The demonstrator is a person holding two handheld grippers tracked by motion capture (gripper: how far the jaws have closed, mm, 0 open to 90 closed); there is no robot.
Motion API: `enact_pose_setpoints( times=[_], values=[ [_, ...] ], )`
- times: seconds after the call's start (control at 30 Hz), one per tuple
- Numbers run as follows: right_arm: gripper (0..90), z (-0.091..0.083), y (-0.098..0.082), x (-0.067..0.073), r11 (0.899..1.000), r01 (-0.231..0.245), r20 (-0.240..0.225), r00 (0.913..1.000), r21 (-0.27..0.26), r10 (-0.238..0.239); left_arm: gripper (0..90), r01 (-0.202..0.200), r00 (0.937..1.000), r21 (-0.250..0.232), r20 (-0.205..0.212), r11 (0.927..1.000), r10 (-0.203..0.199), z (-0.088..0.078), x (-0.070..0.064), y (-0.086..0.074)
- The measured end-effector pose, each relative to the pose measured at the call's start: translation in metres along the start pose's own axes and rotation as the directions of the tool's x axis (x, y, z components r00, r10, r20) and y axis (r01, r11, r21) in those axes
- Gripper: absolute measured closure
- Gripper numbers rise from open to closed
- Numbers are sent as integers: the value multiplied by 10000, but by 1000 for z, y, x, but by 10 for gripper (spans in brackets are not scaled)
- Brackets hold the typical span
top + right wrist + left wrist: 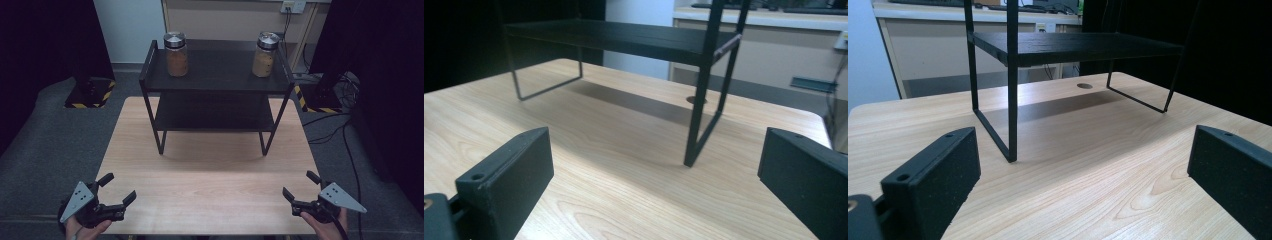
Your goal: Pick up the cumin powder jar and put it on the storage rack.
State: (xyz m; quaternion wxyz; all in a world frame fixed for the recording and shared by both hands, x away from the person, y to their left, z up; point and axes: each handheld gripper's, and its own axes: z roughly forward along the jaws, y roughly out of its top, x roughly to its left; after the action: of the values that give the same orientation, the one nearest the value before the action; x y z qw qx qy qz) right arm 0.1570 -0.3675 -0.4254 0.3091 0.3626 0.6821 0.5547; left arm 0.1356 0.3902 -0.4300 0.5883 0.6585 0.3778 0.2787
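Two hand-held tools wait at the near edge of a pale wooden desk (210,185), each with its jaws spread wide and nothing between them. The left tool (120,187) sits at the near left corner, gripped by a hand (82,227) coming in from the bottom of the high view, a grey plate on its back. The right tool (302,185) mirrors it at the near right corner in the other hand (325,227). Seen from the left tool's own view, its two black jaws stand far apart just above the wood grain, angled toward the near left leg of a black rack (1073,47); the right tool's view shows the same wide gap, facing the rack's near right leg (696,130).

The rack (217,82) stands on the far half of the desk, well apart from both tools, with two tiers. On its top tier stand two upright jars with metal lids and brownish contents: the left jar (176,55) near the far left corner, the right jar (265,55) near the far right corner. The lower tier (215,112) lies in shadow.
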Motion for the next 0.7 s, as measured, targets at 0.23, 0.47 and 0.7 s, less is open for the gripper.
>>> enact_pose_setpoints(
  times=[0.23, 0.47, 0.7],
  values=[
    [21, -1, -4, -4, 10000, 18, -307, 9995, 49, -16, 0, -235, 9997, -298, 34, 9993, 236, -2, -1, -2],
    [28, -2, -7, -6, 10000, 56, -563, 9984, -14, -57, 0, -540, 9985, -468, 35, 9974, 542, -3, -2, 0],
    [32, -4, -9, -8, 9998, 34, -785, 9969, -197, -50, 0, -535, 9983, -646, 175, 9965, 548, -4, -3, -1]
  ],
)
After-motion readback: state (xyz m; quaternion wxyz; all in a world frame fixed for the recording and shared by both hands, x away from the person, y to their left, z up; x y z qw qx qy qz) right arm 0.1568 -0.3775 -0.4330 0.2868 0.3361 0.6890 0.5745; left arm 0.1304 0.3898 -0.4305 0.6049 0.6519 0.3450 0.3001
